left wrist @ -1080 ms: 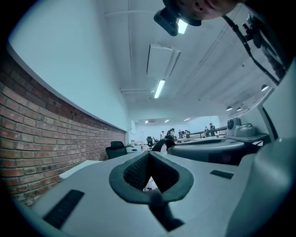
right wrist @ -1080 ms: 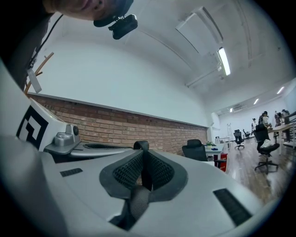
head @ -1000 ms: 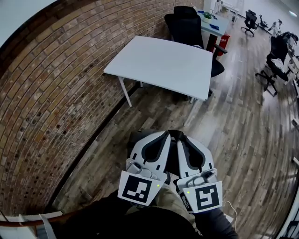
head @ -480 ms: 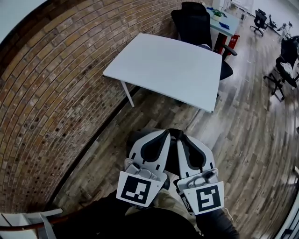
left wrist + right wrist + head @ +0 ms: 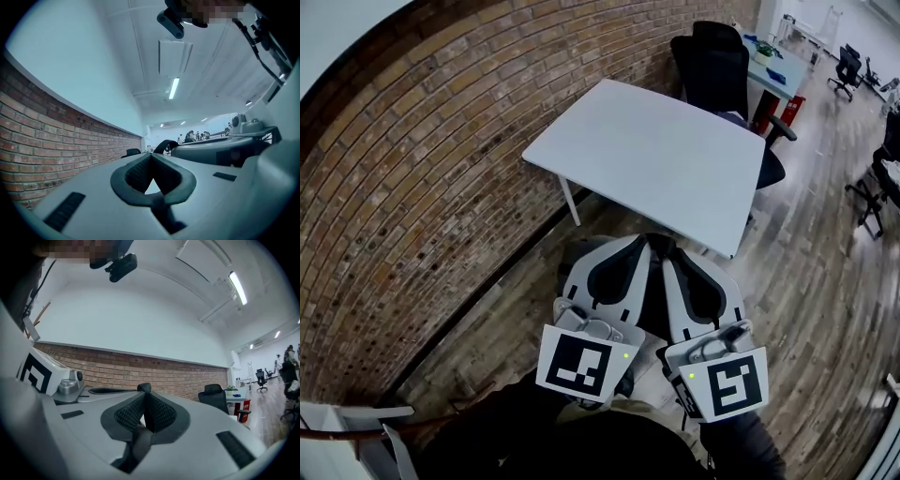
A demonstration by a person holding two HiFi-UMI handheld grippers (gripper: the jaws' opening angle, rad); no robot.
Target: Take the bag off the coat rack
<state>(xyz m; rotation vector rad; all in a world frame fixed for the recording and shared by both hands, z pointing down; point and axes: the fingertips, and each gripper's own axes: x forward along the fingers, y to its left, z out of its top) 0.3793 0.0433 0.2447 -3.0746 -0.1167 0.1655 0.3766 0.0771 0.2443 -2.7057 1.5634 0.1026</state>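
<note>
White tongs, black-patterned marker cubes

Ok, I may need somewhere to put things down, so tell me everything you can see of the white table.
The white table has a flat, roughly square top with rounded corners, smooth and bare. One thin white leg shows under its left corner, slanting down to the wood floor. It stands level close beside the brick wall, a black office chair at its far side; whether they touch cannot be told.
</note>
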